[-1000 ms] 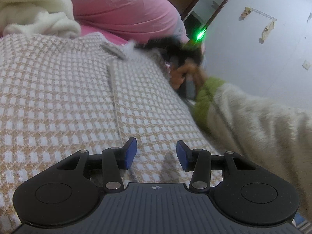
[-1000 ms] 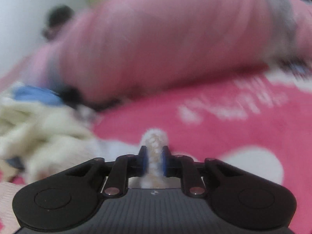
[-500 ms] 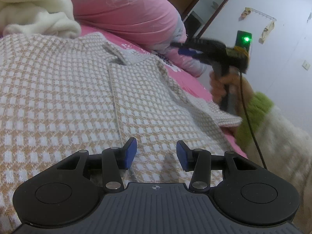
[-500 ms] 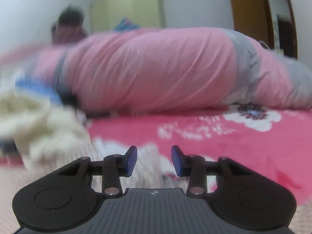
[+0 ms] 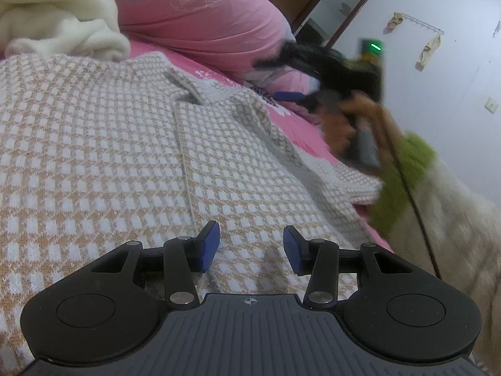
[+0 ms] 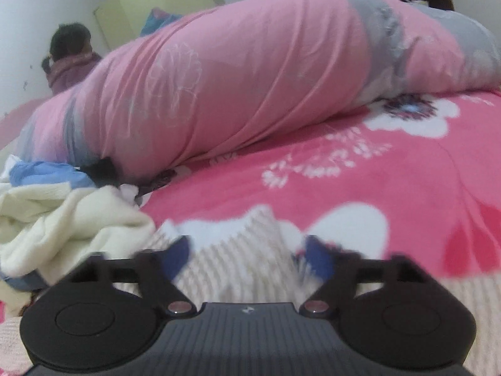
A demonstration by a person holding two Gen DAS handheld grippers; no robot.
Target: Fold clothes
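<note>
Mid-fold on checked sweater (image 5: pixel 94 163), spread flat on pink bed (image 6: pixel 360 169), collar end toward pink pillow (image 5: pixel 194 15). One side panel already laid over the body, edge seam running down the middle. Right sleeve/side flap lying out toward bed edge, not yet folded, by the look of it.

Left gripper (image 5: pixel 250 247) low over sweater hem, fingers part open, nothing pinched, cloth only beneath.

Right gripper (image 6: pixel 247 253) above sweater collar, blurred, jaws opening wide; knit under the gap, pads not pressing on it. Released, judging by that.

Cream garment (image 5: pixel 56 22) bunched beside sweater collar, touching its far edge; likely next in queue.

Next move, probably: right gripper to the loose sleeve at sweater's right side, pinch near cuff, carry across the body. Left to pin hem or take the bottom edge for the fold up.
</note>
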